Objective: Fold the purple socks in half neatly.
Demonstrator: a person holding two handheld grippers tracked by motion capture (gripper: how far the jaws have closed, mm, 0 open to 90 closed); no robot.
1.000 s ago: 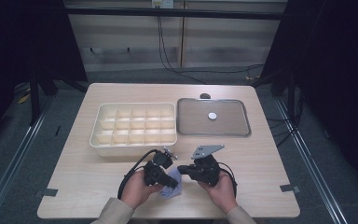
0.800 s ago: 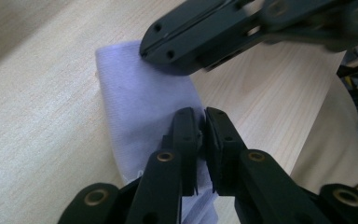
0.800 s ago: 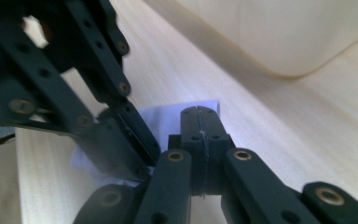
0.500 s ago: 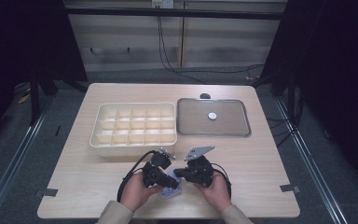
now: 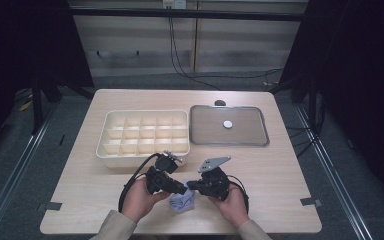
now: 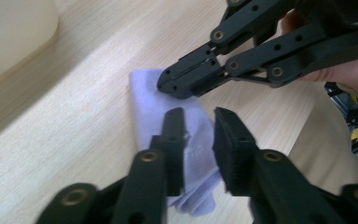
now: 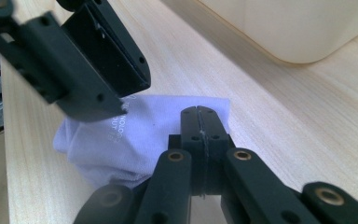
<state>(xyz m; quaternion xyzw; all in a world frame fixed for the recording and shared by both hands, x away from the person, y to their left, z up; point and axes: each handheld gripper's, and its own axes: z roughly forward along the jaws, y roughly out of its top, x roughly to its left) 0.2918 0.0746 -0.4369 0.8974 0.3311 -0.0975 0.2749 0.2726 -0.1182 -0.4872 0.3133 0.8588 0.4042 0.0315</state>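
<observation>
A crumpled lavender cloth [image 5: 182, 203] lies on the wooden table near its front edge, between two hands. In the left gripper view my left gripper [image 6: 198, 116] hovers open over the cloth [image 6: 149, 100], one jaw to each side of a fold. My right gripper [image 6: 168, 85] comes in from the top right, shut, its tip at the cloth's far edge. In the right gripper view its own jaws [image 7: 198, 111] are pressed together against the cloth [image 7: 154, 135]; I cannot tell if fabric is pinched. The left gripper [image 7: 116, 100] touches the cloth from the upper left. In the high view, the left gripper [image 5: 180, 189] and right gripper [image 5: 192, 185] nearly meet.
A cream compartment tray [image 5: 130, 159] stands just behind the hands. To its right lies a shallow metal tray [image 5: 245, 132] with a small white disc [image 5: 227, 123]. Bare table stretches to the left and right of the hands.
The right gripper has shifted slightly left, closer to the left gripper over the cloth. The left hand has barely moved.
</observation>
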